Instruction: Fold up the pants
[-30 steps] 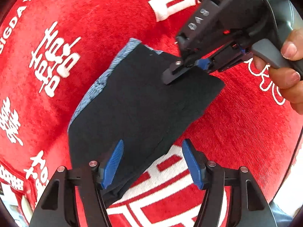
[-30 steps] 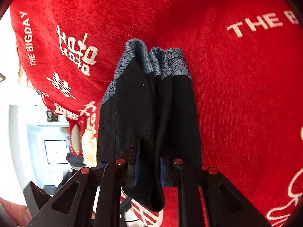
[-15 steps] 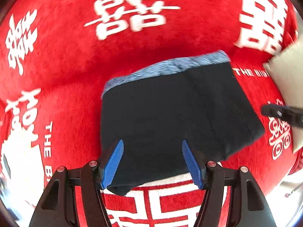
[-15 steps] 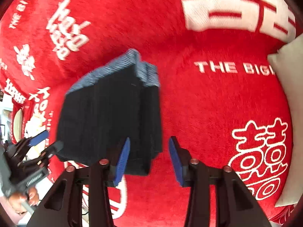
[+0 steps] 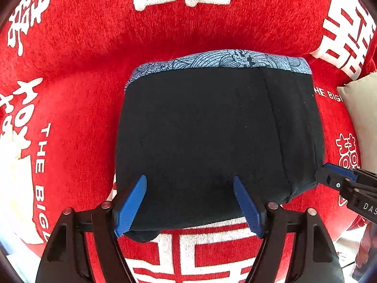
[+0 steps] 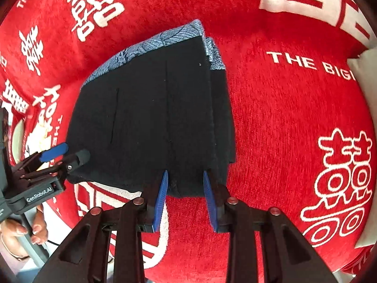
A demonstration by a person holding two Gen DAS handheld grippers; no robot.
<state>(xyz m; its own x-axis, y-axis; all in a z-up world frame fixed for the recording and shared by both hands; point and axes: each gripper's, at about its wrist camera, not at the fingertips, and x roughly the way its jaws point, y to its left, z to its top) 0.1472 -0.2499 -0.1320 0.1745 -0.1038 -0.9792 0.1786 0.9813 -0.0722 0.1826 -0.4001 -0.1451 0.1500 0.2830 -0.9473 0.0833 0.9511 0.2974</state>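
Note:
The black pants (image 5: pixel 207 129) lie folded in a compact rectangle on the red blanket (image 5: pixel 82 70), with the blue patterned waistband (image 5: pixel 223 59) at the far edge. My left gripper (image 5: pixel 188 184) hovers over the near edge, its jaws opening, and neither pad presses the cloth. In the right wrist view the pants (image 6: pixel 153 118) show stacked layers along their right side. My right gripper (image 6: pixel 185 173) stands over the near right corner, jaws closing with only a narrow gap, and its pads stay off the fabric. Each gripper shows in the other's view: the right gripper (image 5: pixel 329 176) and the left gripper (image 6: pixel 63 153).
The blanket carries white characters and lettering and covers the whole surface. A beige pillow (image 5: pixel 360 108) lies at the right edge, and the same pillow (image 6: pixel 365 70) appears in the right wrist view. A hand (image 6: pixel 23 233) holds the left gripper's handle at lower left.
The right gripper, shut on the pants' fold a second ago, has let go and drawn back. The left gripper has swung round and its jaws have widened. The pants now lie flat.

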